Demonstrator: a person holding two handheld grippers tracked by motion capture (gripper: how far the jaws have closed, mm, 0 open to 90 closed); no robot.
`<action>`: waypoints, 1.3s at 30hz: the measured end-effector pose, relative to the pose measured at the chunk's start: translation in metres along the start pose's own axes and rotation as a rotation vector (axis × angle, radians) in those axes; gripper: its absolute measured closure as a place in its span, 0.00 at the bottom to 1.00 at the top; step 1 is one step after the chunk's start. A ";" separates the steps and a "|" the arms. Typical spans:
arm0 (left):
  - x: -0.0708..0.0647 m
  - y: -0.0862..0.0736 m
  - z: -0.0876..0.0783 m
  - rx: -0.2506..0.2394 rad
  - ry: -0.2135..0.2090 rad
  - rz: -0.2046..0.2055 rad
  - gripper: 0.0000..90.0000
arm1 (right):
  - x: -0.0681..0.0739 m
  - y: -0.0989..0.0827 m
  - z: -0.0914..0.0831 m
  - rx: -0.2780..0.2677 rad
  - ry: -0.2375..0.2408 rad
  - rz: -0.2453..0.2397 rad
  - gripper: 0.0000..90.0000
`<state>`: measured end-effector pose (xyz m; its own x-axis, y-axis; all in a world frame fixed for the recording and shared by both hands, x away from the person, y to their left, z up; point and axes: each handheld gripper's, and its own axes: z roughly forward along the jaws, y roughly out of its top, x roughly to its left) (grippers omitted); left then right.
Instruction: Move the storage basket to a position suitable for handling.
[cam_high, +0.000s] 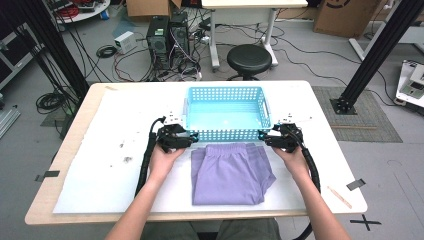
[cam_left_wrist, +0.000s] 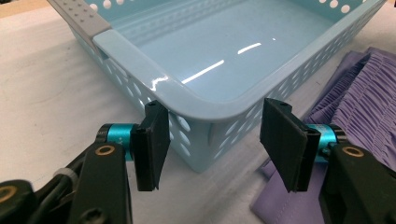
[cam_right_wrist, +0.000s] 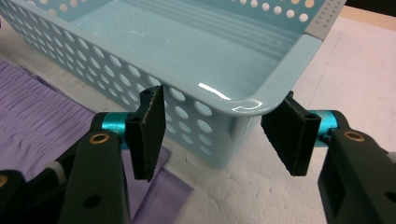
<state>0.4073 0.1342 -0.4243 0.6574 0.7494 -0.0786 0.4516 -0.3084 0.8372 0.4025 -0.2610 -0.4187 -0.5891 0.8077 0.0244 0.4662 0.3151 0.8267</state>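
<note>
High view: basket corners sit between both open tools.

At the centre of the high view we see a light blue basket whose walls are patterned with rows of round holes; its handles are grey. Just below it lies a lilac cloth, plain except for fine ribbed gathers along its upper edge. The table is white with a pale wood rim. Our left gripper and right gripper are black with turquoise metal collars and brass-coloured screws.
</note>
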 end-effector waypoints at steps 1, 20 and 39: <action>0.000 0.000 0.000 0.000 0.001 0.003 0.47 | 0.000 0.000 0.000 0.001 0.000 0.001 0.46; 0.010 -0.009 -0.021 -0.016 0.019 0.005 0.33 | 0.000 -0.004 -0.009 -0.018 0.005 0.012 0.34; 0.021 -0.040 -0.096 -0.205 0.038 -0.028 0.32 | 0.015 -0.031 -0.057 -0.117 -0.092 -0.020 0.32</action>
<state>0.3457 0.2184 -0.4072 0.6216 0.7786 -0.0863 0.3349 -0.1646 0.9278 0.3422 -0.2871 -0.4121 -0.5319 0.8459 -0.0403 0.3712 0.2757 0.8867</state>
